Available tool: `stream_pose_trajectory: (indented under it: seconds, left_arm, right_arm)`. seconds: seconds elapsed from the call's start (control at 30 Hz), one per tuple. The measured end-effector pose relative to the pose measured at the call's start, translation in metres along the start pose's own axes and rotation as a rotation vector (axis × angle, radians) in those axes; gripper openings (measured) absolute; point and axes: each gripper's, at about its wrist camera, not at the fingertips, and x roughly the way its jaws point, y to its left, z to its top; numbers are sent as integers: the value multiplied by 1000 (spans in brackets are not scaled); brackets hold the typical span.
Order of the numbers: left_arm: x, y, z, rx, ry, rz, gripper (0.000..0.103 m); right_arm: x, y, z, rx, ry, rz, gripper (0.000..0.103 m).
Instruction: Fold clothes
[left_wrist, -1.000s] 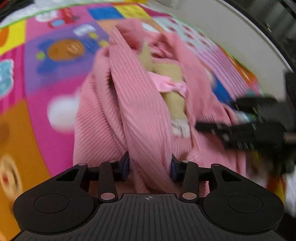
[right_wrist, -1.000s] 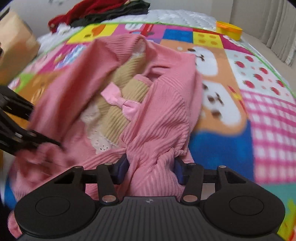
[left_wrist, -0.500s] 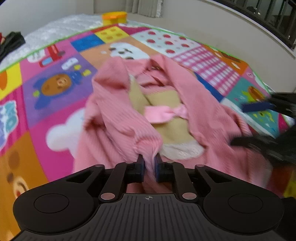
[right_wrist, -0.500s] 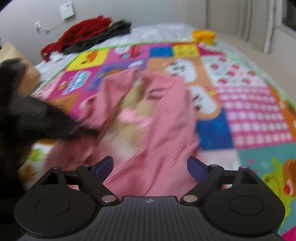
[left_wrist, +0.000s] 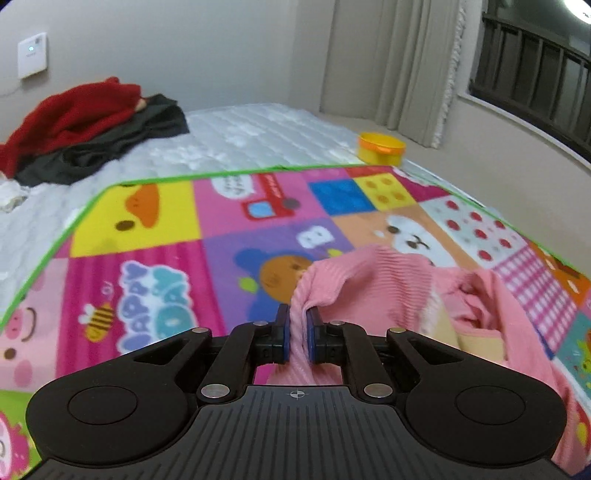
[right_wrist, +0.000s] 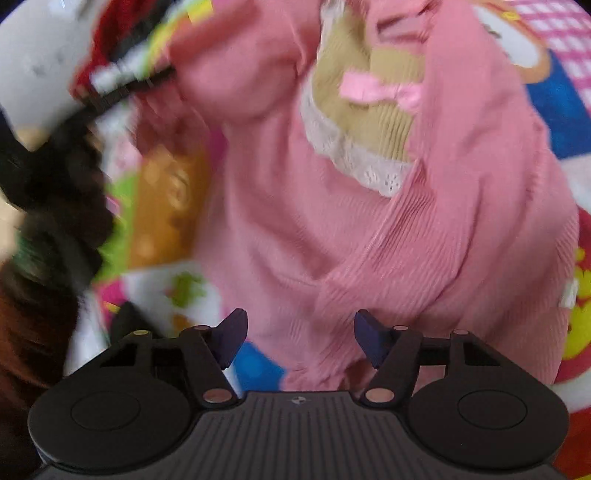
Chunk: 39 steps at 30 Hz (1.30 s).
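Observation:
A pink ribbed child's garment (right_wrist: 295, 206) with a tan front panel, white lace trim and a pink bow (right_wrist: 380, 90) lies crumpled on a colourful play mat (left_wrist: 147, 229). My left gripper (left_wrist: 295, 332) is shut on a fold of the pink garment (left_wrist: 373, 273) and holds it lifted off the mat. My right gripper (right_wrist: 300, 338) is open and empty, just above the garment's lower part. The left gripper shows blurred at the upper left of the right wrist view (right_wrist: 125, 88).
A red and a black garment (left_wrist: 92, 129) lie piled on the white quilted mattress (left_wrist: 240, 136) at the back left. A yellow tub (left_wrist: 380, 147) stands at the mat's far corner. Wall, curtain and railing lie behind.
My right gripper has opened and let go of the garment, then swung down over it. My left gripper closed fully on its fold and lifted and tilted up.

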Motion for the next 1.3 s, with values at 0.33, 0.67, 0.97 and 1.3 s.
stream_pose_trajectory:
  seconds: [0.33, 0.67, 0.97, 1.3]
  left_arm:
    - [19, 26, 14, 111, -61, 103, 9]
    - [48, 74, 31, 127, -60, 283, 9]
    - [49, 36, 13, 164, 8, -82, 66]
    - [23, -19, -39, -513, 11, -131, 80]
  right_arm:
    - [-77, -10, 14, -270, -395, -370, 2]
    - [-155, -166, 71, -112, -704, -1004, 3]
    - [-146, -229, 55, 122, -720, -918, 48]
    - [-67, -88, 68, -126, -702, -228, 78]
